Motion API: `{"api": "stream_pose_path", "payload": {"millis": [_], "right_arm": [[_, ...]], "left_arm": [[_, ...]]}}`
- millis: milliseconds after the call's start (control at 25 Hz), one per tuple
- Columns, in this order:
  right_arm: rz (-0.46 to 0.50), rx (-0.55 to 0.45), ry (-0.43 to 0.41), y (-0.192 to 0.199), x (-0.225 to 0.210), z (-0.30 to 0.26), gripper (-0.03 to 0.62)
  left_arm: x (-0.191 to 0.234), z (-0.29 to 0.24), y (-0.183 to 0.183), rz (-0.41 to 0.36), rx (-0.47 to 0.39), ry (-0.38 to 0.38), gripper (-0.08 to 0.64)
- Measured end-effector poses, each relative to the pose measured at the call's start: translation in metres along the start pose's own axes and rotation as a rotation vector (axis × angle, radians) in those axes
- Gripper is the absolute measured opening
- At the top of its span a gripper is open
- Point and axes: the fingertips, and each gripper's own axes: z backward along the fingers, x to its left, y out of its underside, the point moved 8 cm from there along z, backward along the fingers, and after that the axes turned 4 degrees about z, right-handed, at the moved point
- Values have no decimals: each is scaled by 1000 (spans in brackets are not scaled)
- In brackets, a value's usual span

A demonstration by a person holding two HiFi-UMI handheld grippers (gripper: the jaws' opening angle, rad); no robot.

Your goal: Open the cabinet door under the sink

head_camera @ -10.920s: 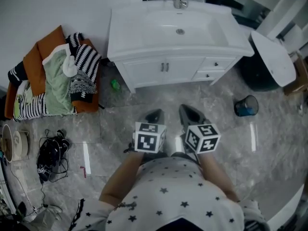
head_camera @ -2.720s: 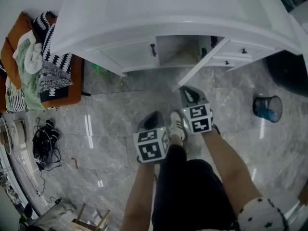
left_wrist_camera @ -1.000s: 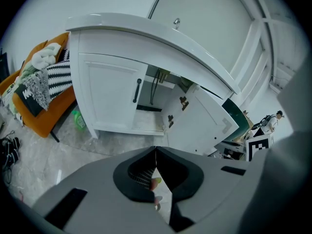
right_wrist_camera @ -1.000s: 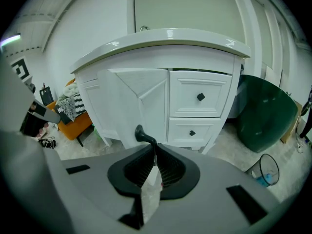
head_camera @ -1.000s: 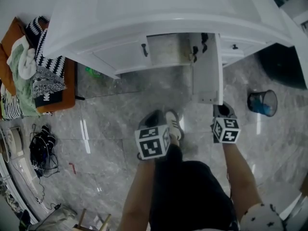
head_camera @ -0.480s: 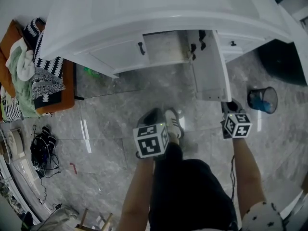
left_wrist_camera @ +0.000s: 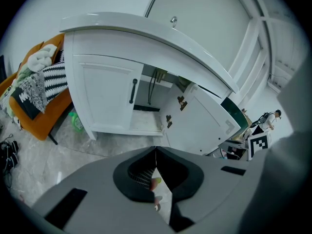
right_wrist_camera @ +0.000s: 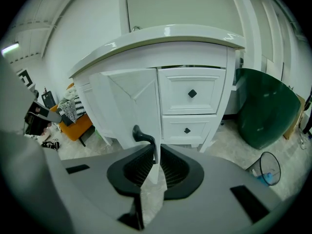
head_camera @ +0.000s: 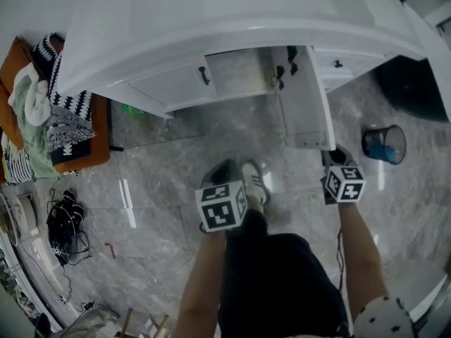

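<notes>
One upright cabinet door (head_camera: 304, 97), free edge toward person (head_camera: 275, 280); right tongs (right_wrist_camera: 155, 156) tight on its handle (right_wrist_camera: 139, 132), left tongs (left_wrist_camera: 156, 152) shut, empty.

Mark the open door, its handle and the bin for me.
open door (head_camera: 304, 103), head view, middle of the panel.
handle (right_wrist_camera: 141, 135), right gripper view, its dark curved bar.
bin (head_camera: 396, 138), head view, its side wall.

The left tongs (left_wrist_camera: 155, 151) have their jaws pressed together, with nothing between them. At 12 o'clock is the sink cabinet (left_wrist_camera: 105, 99); its door (left_wrist_camera: 202, 126) at 1 o'clock is swung open. A green bottle (left_wrist_camera: 75, 122) is at 9 o'clock.
</notes>
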Motion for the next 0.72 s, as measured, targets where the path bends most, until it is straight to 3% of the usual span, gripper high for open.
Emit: {"api": "stream_pose_path", "payload": {"millis": [360,720], "right_arm": [[-11,18,43,-3,-1,5,64],[-80,-54,57,-1,7,31,64]], "left_arm": [[-2,-1,-2,7,0,-1,6],[-5,-3,-2,2,7,-2,6]]}}
